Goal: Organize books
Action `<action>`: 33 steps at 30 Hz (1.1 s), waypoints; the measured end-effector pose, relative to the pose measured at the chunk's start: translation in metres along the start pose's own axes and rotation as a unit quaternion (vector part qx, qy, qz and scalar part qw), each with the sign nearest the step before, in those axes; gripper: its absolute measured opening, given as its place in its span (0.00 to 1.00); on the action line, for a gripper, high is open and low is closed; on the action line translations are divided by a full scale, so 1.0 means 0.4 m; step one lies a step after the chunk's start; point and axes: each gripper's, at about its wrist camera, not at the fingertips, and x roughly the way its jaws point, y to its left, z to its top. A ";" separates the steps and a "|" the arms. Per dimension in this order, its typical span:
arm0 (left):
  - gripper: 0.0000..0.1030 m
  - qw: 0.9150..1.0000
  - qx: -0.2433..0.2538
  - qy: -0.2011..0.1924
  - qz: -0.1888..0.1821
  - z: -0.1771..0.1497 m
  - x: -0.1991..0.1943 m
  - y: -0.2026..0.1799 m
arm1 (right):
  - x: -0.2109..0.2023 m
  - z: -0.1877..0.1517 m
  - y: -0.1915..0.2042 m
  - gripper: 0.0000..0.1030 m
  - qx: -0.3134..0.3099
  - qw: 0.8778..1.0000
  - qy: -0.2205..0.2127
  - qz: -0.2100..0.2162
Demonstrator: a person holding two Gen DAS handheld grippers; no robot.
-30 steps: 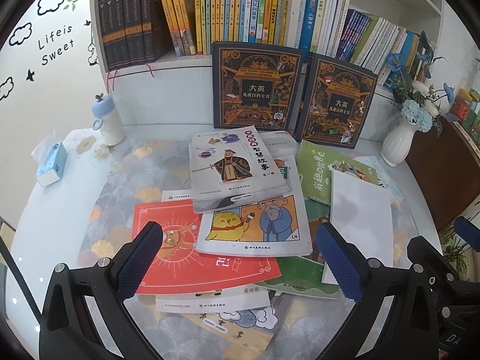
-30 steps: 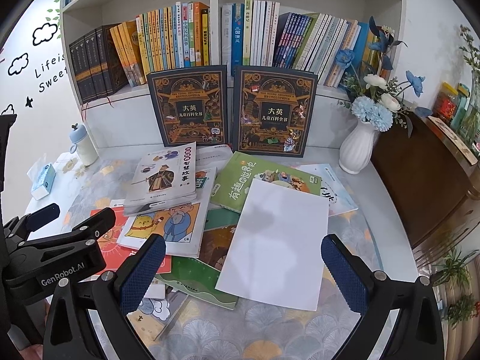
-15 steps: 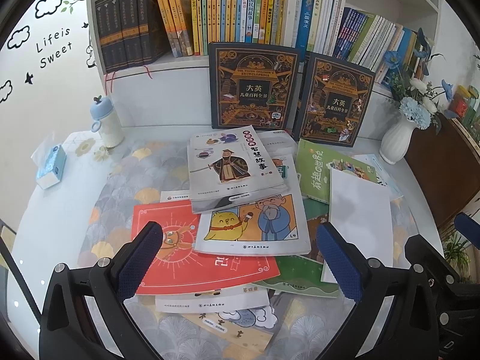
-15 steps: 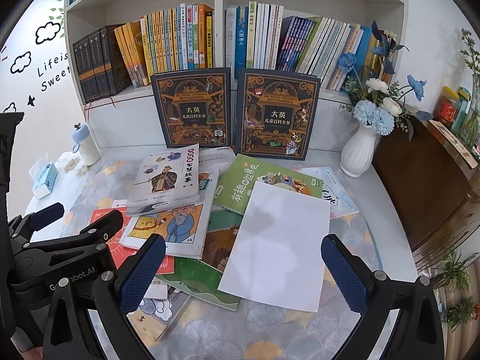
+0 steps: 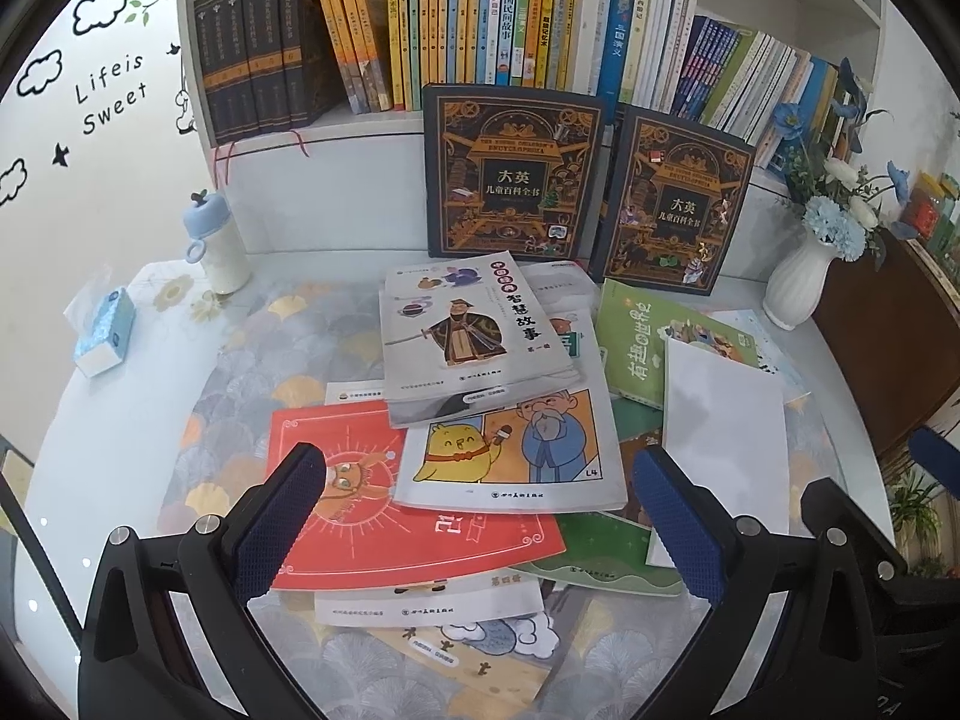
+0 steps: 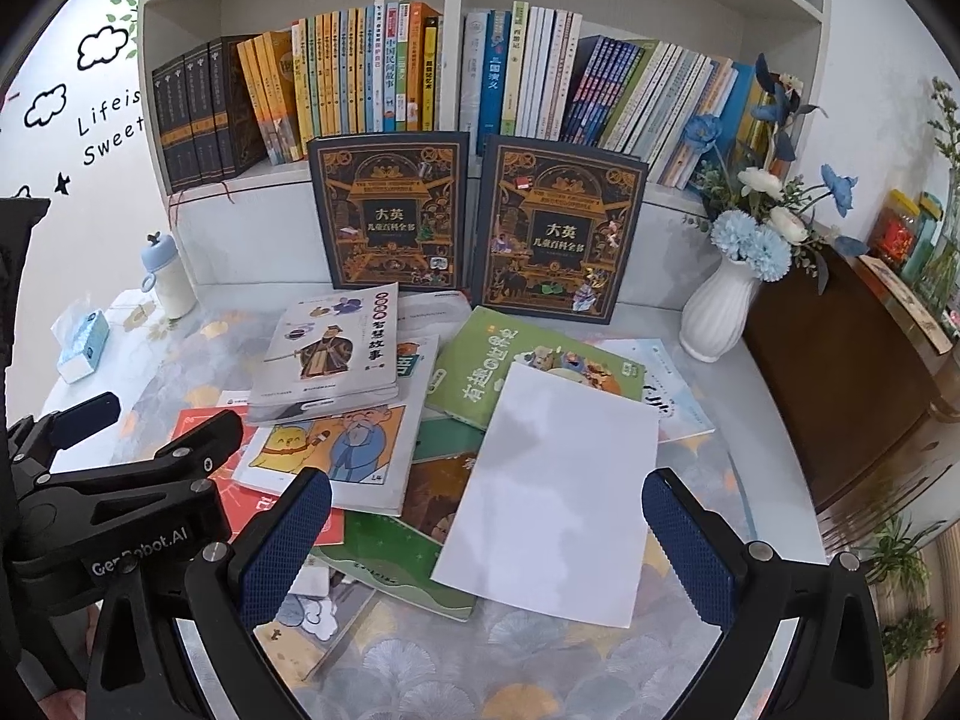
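Spread tongs (image 5: 480,516) above scattered books (image 5: 474,396)

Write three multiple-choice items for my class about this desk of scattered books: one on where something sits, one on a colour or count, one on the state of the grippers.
1. Where does the white vase of flowers stand?
A. right of the two dark books
B. on the shelf
C. on the pile of books

2. How many large dark books lean upright against the bookshelf?
A. one
B. two
C. four

3. How are the left gripper and right gripper set?
A. both shut on a book
B. one open, one shut
C. both open, holding nothing

Answers:
1 A: the vase sits on the table at the right end, beside the second dark book.
2 B: two matching dark covers stand side by side.
3 C: each pair of blue pads stands wide apart above the pile, with no book between them.
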 end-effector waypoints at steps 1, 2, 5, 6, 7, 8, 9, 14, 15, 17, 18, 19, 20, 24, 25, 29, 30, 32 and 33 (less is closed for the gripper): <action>0.99 1.000 0.000 0.000 -0.002 -0.001 -0.001 0.001 | 0.001 -0.001 0.000 1.00 0.002 1.000 0.002 0.006; 0.99 1.000 0.000 -0.002 -0.004 -0.001 -0.003 0.004 | 0.000 -0.002 -0.001 1.00 0.003 1.000 0.003 0.009; 0.99 1.000 -0.002 -0.010 -0.004 -0.021 -0.007 0.016 | -0.003 -0.020 -0.001 1.00 0.012 1.000 -0.011 0.009; 0.99 1.000 0.006 -0.006 -0.002 -0.041 -0.002 0.019 | 0.003 -0.037 -0.003 1.00 0.014 1.000 -0.011 0.008; 0.99 1.000 0.017 -0.002 -0.007 -0.066 0.010 0.023 | 0.015 -0.059 -0.004 1.00 0.011 1.000 -0.005 0.007; 0.99 1.000 0.024 0.001 -0.010 -0.089 0.022 0.027 | 0.037 -0.099 0.000 1.00 -0.003 1.000 0.005 0.007; 0.99 0.999 0.037 0.010 -0.008 -0.125 0.039 0.032 | 0.055 -0.130 0.005 1.00 -0.015 1.000 0.014 0.008; 0.99 0.996 0.055 0.064 -0.008 -0.302 0.132 0.072 | 0.196 -0.341 0.009 1.00 -0.039 0.996 0.079 0.011; 0.99 0.997 0.042 0.064 -0.008 -0.329 0.147 0.085 | 0.223 -0.367 0.010 1.00 -0.038 0.995 0.090 0.009; 0.99 0.997 0.024 0.068 0.002 -0.368 0.178 0.101 | 0.276 -0.407 0.022 1.00 -0.046 0.994 0.102 -0.003; 0.99 0.997 0.018 0.070 0.006 -0.383 0.193 0.105 | 0.287 -0.419 0.027 1.00 -0.048 0.995 0.092 -0.005; 0.99 0.997 0.016 0.073 0.013 -0.394 0.205 0.108 | 0.282 -0.423 0.027 1.00 -0.042 0.996 0.074 0.000; 1.00 0.997 0.015 0.076 0.016 -0.404 0.216 0.109 | 0.279 -0.428 0.023 1.00 -0.032 0.998 0.056 0.003; 1.00 0.999 -0.015 0.046 -0.012 -0.417 0.214 0.129 | 0.284 -0.440 0.000 1.00 0.000 0.998 0.052 0.024; 1.00 0.999 -0.014 0.039 -0.012 -0.422 0.214 0.130 | 0.284 -0.440 0.002 1.00 -0.002 0.998 0.052 0.022; 1.00 0.999 -0.014 0.029 -0.012 -0.428 0.215 0.126 | 0.287 -0.442 0.018 1.00 -0.003 0.999 0.050 0.015; 1.00 0.999 -0.016 0.028 -0.014 -0.428 0.216 0.128 | 0.290 -0.439 0.017 1.00 -0.002 0.999 0.051 0.016; 1.00 0.999 -0.019 0.027 -0.020 -0.431 0.216 0.131 | 0.289 -0.439 0.021 1.00 -0.002 0.999 0.050 0.014; 1.00 0.999 -0.019 0.027 -0.020 -0.431 0.216 0.131 | 0.288 -0.439 0.023 1.00 -0.001 0.999 0.050 0.016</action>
